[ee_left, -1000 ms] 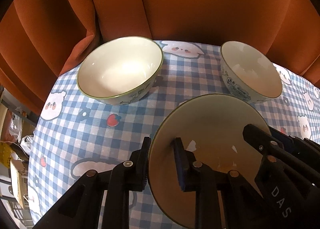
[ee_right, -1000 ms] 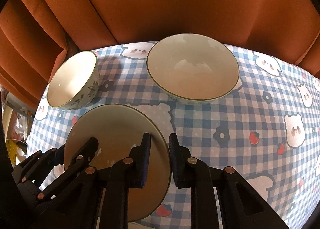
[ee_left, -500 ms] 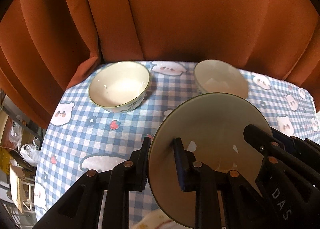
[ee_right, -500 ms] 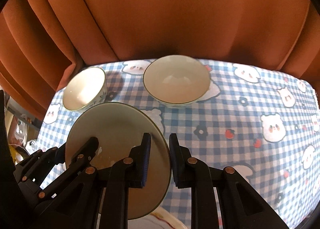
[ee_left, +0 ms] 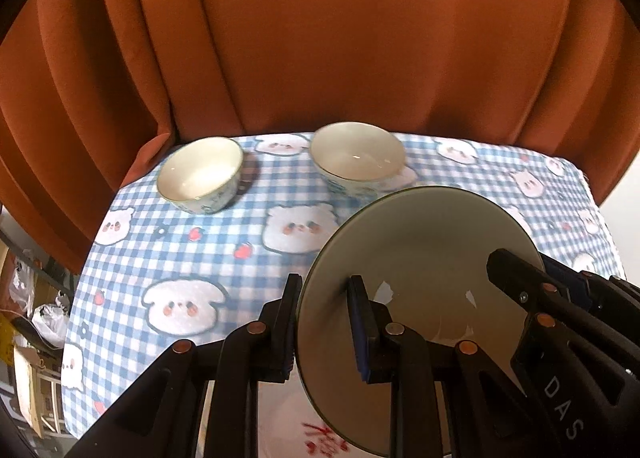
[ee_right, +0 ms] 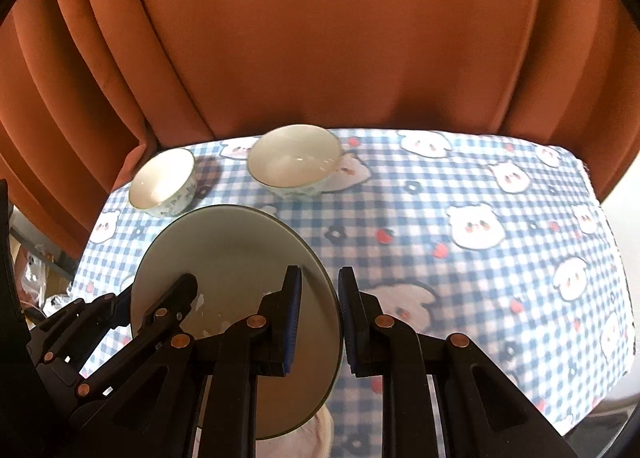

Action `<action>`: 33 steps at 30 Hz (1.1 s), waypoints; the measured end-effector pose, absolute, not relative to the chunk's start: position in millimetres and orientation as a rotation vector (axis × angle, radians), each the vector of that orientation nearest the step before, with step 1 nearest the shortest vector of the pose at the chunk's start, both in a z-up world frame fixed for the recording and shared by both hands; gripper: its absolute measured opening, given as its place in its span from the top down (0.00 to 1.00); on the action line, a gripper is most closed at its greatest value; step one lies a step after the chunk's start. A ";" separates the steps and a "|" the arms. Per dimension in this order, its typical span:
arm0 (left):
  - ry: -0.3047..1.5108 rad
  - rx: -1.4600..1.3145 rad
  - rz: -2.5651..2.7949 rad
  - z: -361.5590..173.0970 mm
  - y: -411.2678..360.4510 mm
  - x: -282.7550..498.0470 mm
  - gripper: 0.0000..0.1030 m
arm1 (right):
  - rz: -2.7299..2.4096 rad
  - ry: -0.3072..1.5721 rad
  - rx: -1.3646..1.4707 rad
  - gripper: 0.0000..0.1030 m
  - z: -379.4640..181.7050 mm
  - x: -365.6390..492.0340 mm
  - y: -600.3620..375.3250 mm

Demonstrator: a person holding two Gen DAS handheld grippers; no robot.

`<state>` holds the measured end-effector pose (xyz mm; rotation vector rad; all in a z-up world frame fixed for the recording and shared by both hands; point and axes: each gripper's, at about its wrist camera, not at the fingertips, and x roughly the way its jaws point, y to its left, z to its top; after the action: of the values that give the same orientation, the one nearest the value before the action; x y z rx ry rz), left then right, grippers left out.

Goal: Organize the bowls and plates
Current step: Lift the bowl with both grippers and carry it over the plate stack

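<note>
I am clamping one plate [ee_left: 420,258] between both pairs of jaws at once. My left gripper [ee_left: 323,324] is pinching the plate's left rim, one pad under the edge and the other pressing on the upper face. My right gripper [ee_right: 319,318] is gripping the opposite rim in the same way, its jaws closed down to the thickness of the rim. In the left wrist view the right gripper is showing as dark fingers reaching over the far side of the plate; in the right wrist view the left one is reaching in from the left.

The plate is hanging in the air between my two hands, above the near edge of the surface [ee_right: 500,194] and its blue checked cloth with bears and strawberries.

Two bowls are sitting at the far side of the surface, apart from each other and well away from the plate: a smaller bowl [ee_left: 200,175] at the far left corner, and a wider bowl [ee_left: 357,158] to its right. Behind them an orange curtain [ee_left: 340,38] is hanging in folds.
</note>
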<state>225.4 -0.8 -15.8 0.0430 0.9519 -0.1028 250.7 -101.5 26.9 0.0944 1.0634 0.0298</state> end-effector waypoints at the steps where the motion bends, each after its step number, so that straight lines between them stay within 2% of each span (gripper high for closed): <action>1: 0.952 0.048 -0.108 -16.3 -5.9 220.6 0.79 | 0.023 1.064 0.098 0.78 27.9 244.0 -108.7; 20: 1.030 0.068 -0.098 -57.4 -108.4 148.3 0.79 | 0.038 1.138 0.105 0.78 -0.8 170.4 -217.3; 33: 1.105 0.077 -0.026 -95.1 -142.8 134.2 0.80 | 0.102 1.206 0.096 0.78 -45.6 154.8 -257.2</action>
<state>134.2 -142.8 -95.1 0.0766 1.1046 -0.0264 154.8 -257.2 -45.6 0.0964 1.2059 0.1018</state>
